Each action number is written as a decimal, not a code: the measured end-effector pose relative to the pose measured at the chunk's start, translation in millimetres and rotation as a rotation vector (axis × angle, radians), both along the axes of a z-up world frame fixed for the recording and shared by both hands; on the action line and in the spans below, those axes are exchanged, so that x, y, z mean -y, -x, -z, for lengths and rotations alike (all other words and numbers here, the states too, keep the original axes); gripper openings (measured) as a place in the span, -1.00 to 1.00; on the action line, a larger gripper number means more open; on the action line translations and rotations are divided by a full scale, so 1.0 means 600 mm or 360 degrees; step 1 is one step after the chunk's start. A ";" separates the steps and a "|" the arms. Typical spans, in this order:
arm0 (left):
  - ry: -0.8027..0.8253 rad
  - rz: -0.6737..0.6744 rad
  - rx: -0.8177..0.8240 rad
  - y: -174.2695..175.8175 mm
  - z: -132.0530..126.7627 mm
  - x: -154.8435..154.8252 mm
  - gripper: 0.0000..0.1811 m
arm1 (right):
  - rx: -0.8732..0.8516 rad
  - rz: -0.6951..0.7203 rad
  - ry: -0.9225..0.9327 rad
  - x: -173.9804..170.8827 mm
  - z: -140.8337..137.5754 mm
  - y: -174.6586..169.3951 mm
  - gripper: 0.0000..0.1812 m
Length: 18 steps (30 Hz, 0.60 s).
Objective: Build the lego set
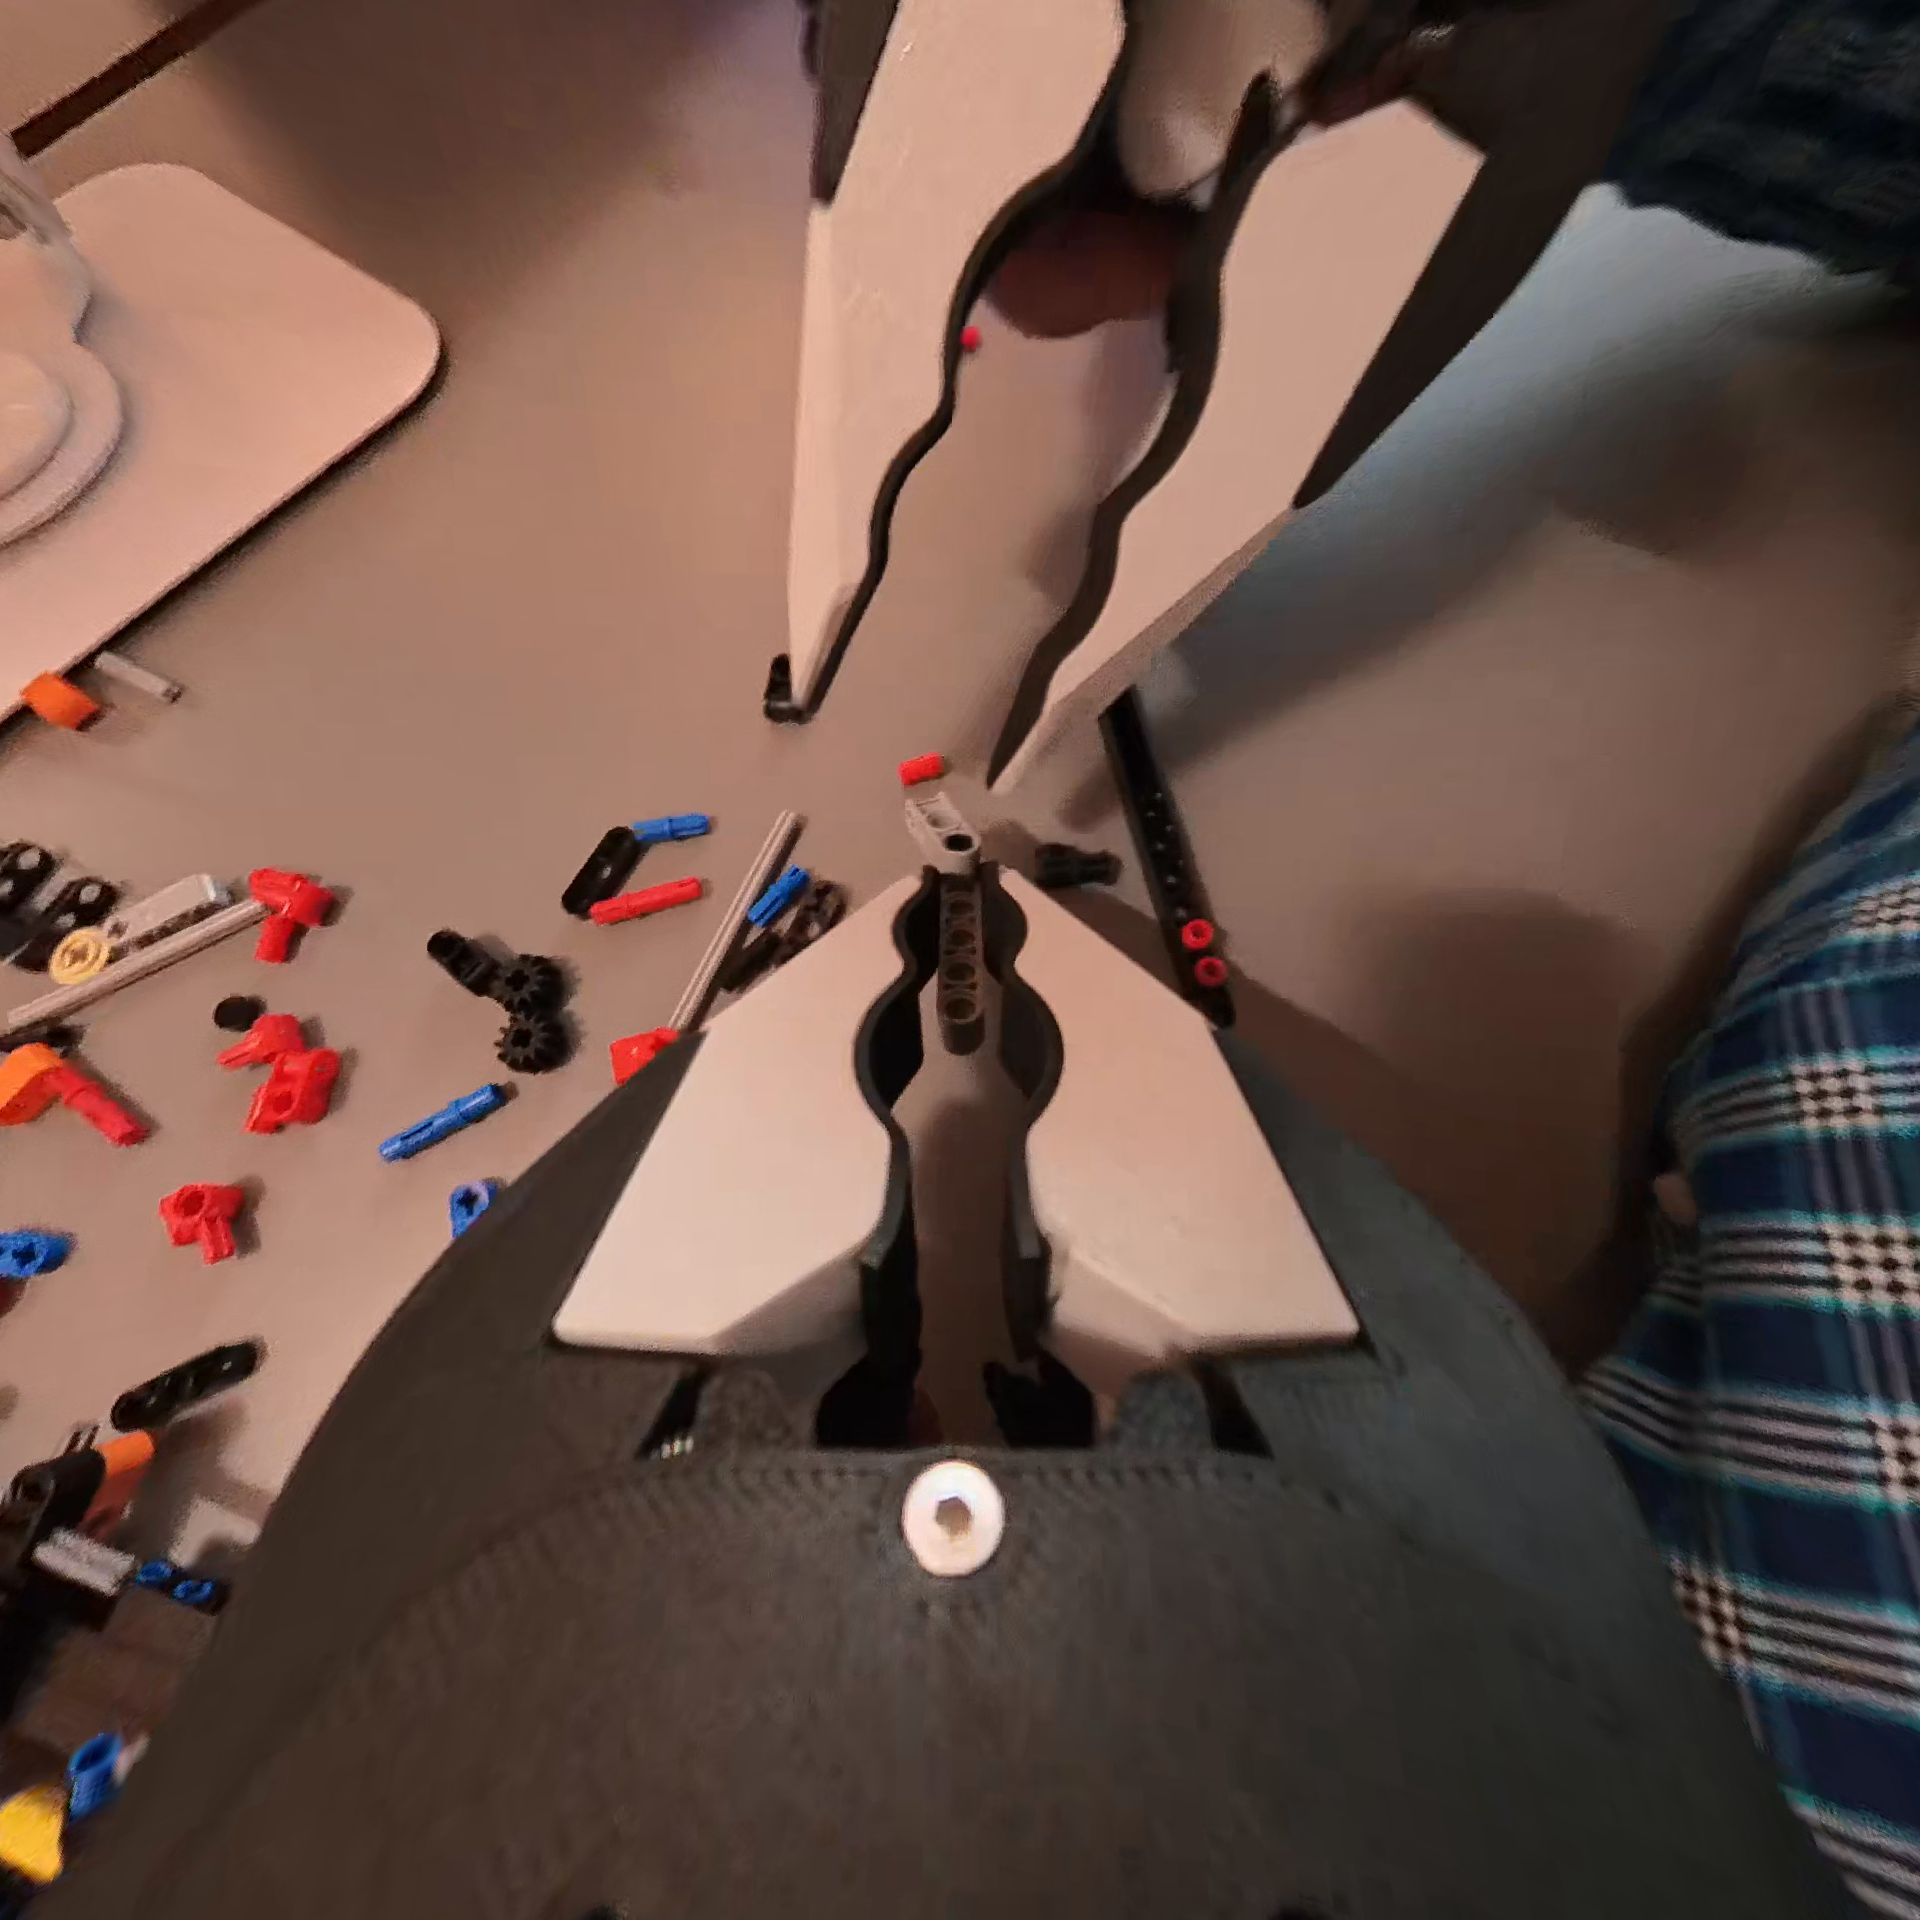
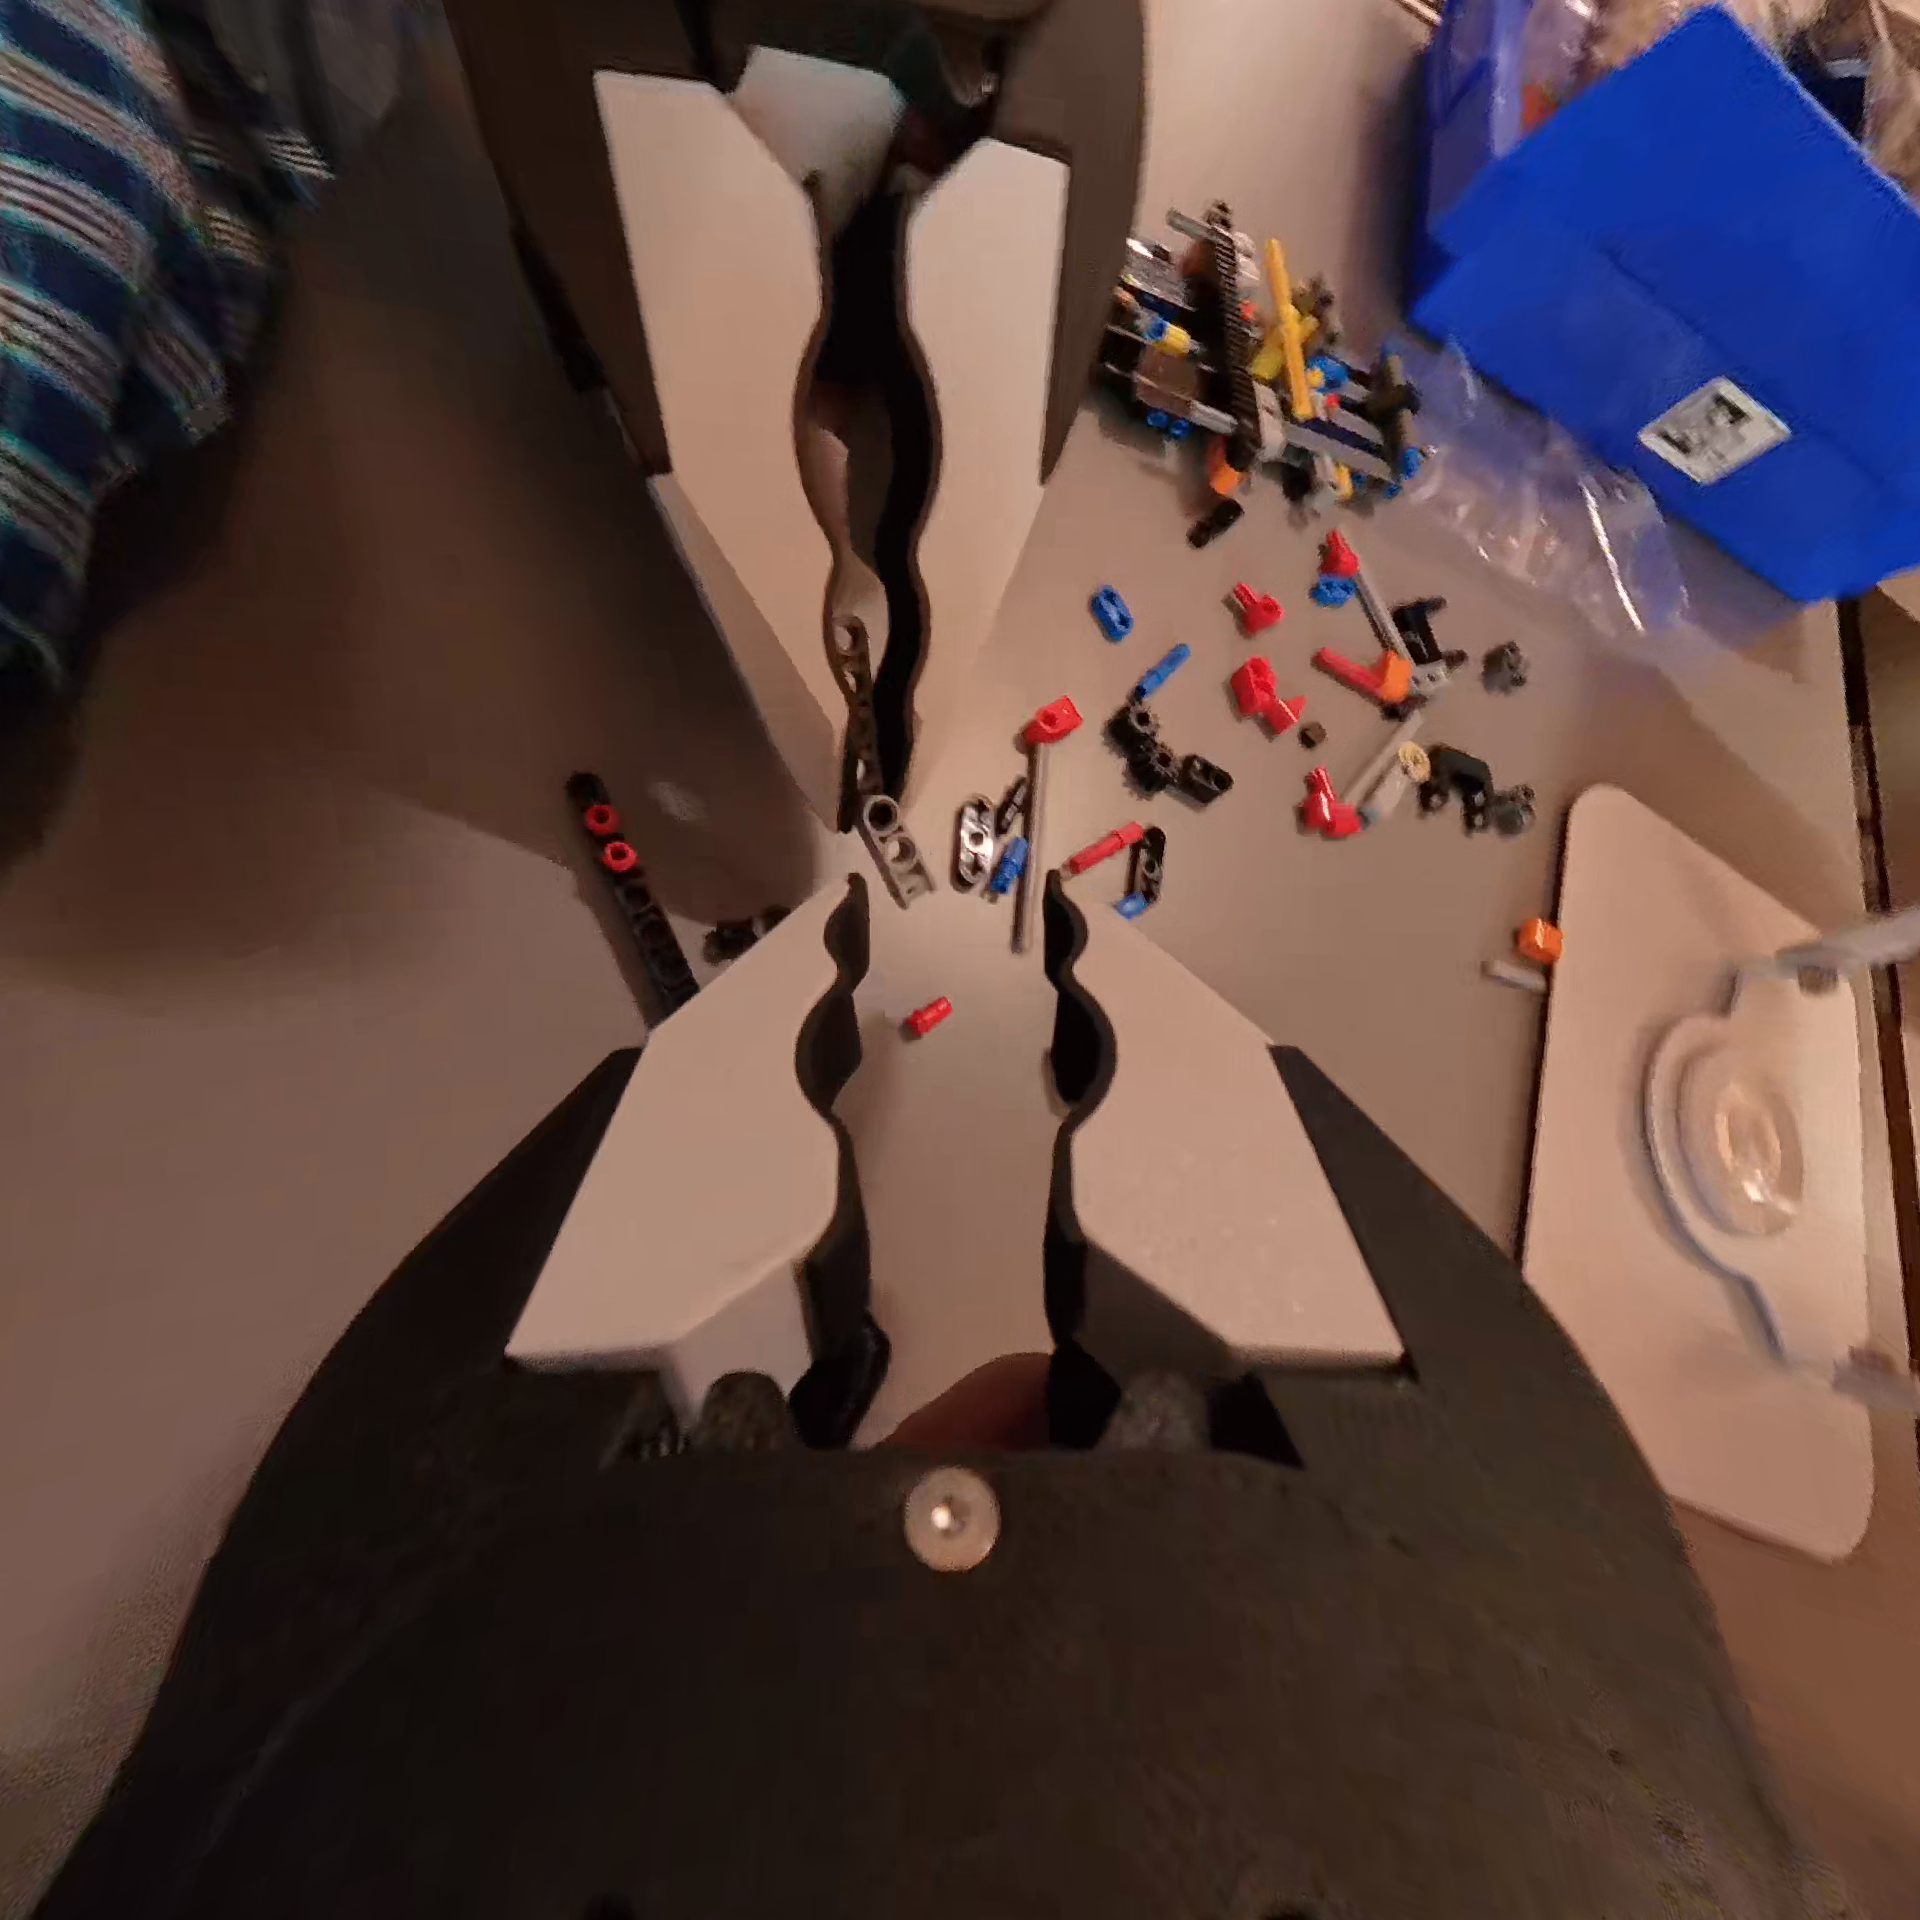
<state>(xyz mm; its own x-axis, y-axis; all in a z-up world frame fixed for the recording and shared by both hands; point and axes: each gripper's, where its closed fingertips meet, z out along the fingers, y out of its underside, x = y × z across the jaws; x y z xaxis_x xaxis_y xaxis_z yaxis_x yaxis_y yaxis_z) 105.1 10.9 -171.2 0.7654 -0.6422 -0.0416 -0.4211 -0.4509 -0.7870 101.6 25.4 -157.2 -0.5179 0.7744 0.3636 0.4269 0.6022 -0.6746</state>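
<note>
My left gripper (image 1: 956, 878) is shut on a dark holed beam (image 1: 961, 977) that sticks out forward between its fingers. A light grey connector (image 1: 943, 826) sits at the beam's far tip, close to the table. My right gripper (image 2: 954, 894) is open and empty and faces the left one, tips close to the table. A small red bush (image 2: 927, 1016) lies on the table between its fingers. It also shows in the left wrist view (image 1: 921, 769), just past the grey connector. In the right wrist view the left gripper (image 2: 878, 805) holds the beam (image 2: 857, 686).
A long black beam with two red bushes (image 1: 1174, 873) lies to the right of my left gripper. Several loose red, blue and black pieces (image 1: 281, 1039) lie scattered. A part-built model (image 2: 1257, 353) and a blue box (image 2: 1683, 312) stand farther off. A white mat (image 2: 1662, 1039) holds a glass object. A plaid sleeve (image 1: 1818, 1247) shows. Both grippers' tips are close together, under 4 cm apart. Left tips and right tips are each some 20 cm from the part-built model (image 2: 1257, 353).
</note>
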 end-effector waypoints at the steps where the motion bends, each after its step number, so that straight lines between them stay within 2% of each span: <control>1: -0.0020 0.0037 0.0005 -0.003 -0.004 0.003 -0.94 | 0.0019 -0.0057 0.0005 0.008 0.000 0.001 -0.65; 2: -0.0040 0.0064 -0.0001 -0.005 -0.008 0.005 -0.94 | 0.0050 -0.0101 0.0009 0.013 0.003 0.001 -0.65; 6: -0.0134 0.0096 0.0005 -0.005 -0.026 0.008 -0.94 | 0.0109 -0.0168 0.0027 0.022 0.004 0.003 -0.91; 18: -0.0167 -0.0058 0.0098 0.001 -0.032 0.010 -0.94 | 0.0129 0.0048 0.0152 0.028 0.000 -0.001 -0.93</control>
<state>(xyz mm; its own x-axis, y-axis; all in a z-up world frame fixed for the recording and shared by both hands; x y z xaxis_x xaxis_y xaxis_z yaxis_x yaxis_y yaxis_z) 104.4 5.2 -152.2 0.7914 -0.6085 -0.0591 -0.3553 -0.3791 -0.8545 102.1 8.5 -157.4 -0.5184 0.8193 0.2449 0.4996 0.5226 -0.6908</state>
